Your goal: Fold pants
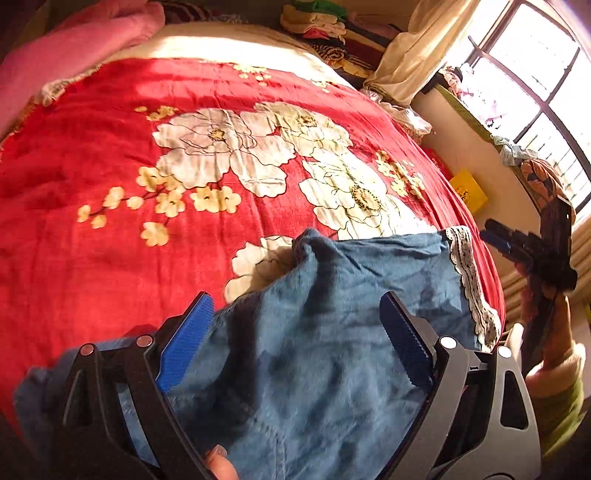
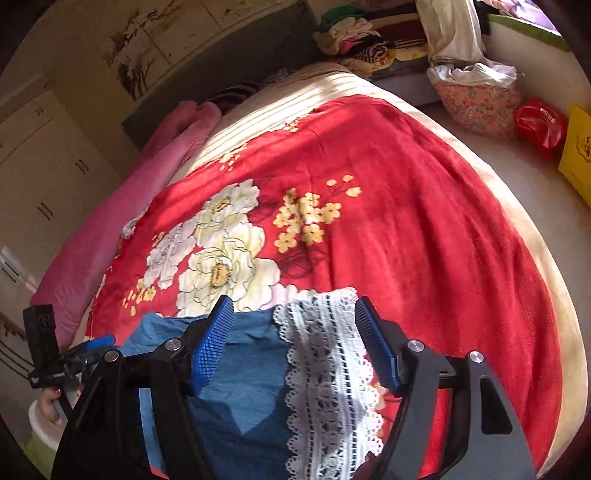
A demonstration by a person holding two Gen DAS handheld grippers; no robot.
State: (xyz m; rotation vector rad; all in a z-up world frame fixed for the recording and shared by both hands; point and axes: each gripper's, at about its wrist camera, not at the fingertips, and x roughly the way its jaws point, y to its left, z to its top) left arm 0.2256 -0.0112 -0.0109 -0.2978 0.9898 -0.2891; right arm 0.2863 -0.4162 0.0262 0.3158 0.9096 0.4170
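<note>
Blue pants [image 1: 332, 350] with a white lace hem [image 1: 469, 280] lie rumpled on the near part of a red flowered bedspread [image 1: 110, 184]. My left gripper [image 1: 295, 306] hovers over the blue cloth with its jaws wide apart and nothing pressed between the blue pads. In the right wrist view the pants [image 2: 243, 369] and lace hem [image 2: 325, 369] lie under my right gripper [image 2: 294, 304], which is open, with the lace showing between its fingers but not pinched. The right gripper [image 1: 495, 236] also appears at the bed's right edge, and the left gripper [image 2: 92, 343] at the far left.
A pink blanket [image 2: 147, 184] runs along the bed's far left side. Piled clothes [image 2: 351, 33] sit beyond the bed head. On the floor to the right are a floral basket [image 2: 476, 107], a red bag [image 2: 539, 122] and a yellow bag [image 2: 576, 147]. A window [image 1: 535, 74] is at right.
</note>
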